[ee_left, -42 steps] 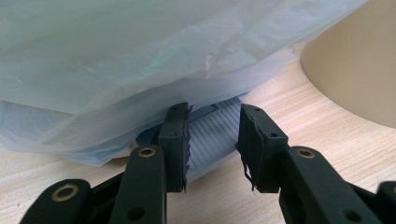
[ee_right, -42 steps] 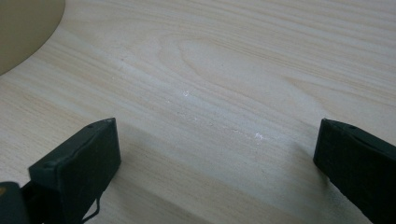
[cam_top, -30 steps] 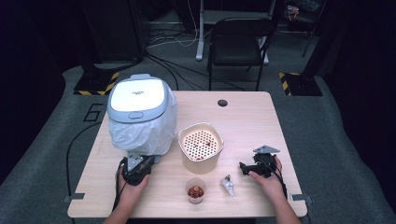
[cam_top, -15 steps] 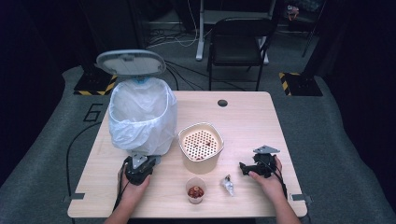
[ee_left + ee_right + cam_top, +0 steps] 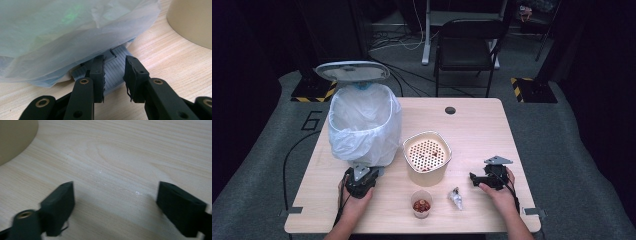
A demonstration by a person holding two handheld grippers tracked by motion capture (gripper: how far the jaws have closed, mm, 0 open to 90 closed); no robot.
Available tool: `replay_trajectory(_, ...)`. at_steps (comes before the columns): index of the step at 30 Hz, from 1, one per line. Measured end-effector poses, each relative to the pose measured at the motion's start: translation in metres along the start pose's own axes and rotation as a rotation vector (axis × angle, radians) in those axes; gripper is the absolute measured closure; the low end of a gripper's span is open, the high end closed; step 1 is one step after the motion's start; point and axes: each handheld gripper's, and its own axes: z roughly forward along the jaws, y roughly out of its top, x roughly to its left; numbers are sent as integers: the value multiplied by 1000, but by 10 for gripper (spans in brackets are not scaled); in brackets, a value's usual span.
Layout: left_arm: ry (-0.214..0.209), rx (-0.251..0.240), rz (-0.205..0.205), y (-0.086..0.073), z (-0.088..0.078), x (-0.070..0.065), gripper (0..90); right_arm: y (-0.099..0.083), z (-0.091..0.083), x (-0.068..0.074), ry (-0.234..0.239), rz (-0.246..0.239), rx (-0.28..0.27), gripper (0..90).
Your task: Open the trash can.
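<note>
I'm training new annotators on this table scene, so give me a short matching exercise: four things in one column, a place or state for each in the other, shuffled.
Things:
1. bin lid
2. paper cup
3. beige tub
4. crumpled wrapper

Places or states:
A. mid-table, with a perforated insert on top
B. raised open above the bagged bin
C. near the front edge, holds something red
D. lying on the wood between the cup and the right gripper

Pairs: 1-B, 2-C, 3-A, 4-D

Bin (image 5: 364, 125) at table (image 5: 472, 125) left with lid (image 5: 352, 72) raised behind, strainer pot (image 5: 427, 157) just right, cup (image 5: 421, 204) and wrapper (image 5: 456, 198) in front, left gripper (image 5: 359, 181) at bin's foot, right gripper (image 5: 474, 178) right of wrapper.
</note>
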Motion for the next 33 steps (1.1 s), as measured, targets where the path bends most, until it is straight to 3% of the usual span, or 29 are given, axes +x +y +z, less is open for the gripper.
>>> replay_trajectory(2, -4, 4, 1, 0, 0, 0, 694, 1, -1, 0, 17, 22, 6, 207)
replay_trajectory(4, -5, 7, 2, 0, 0, 0, 694, 3, -6, 1, 55, 54, 15, 304)
replay_trajectory(10, -1, -1, -1, 0, 0, 0, 694, 6, -17, 9, 56, 39, -11, 311)
replay_trajectory(16, -10, -1, -12, 0, 0, 0, 695, 13, -39, 33, 83, -49, -52, 328)
replay_trajectory(23, -10, 0, -12, 0, 0, 0, 694, 19, -56, 51, 87, -68, -47, 361)
replay_trajectory(26, -8, 6, -3, 0, 0, 1, 694, 17, -65, 64, 87, -114, -69, 374)
replay_trajectory(29, -1, -1, -2, 0, 0, 0, 694, 15, -67, 69, 72, -143, -86, 383)
replay_trajectory(33, -7, 6, -1, 0, 0, 0, 694, 10, -62, 73, 86, -156, -100, 402)
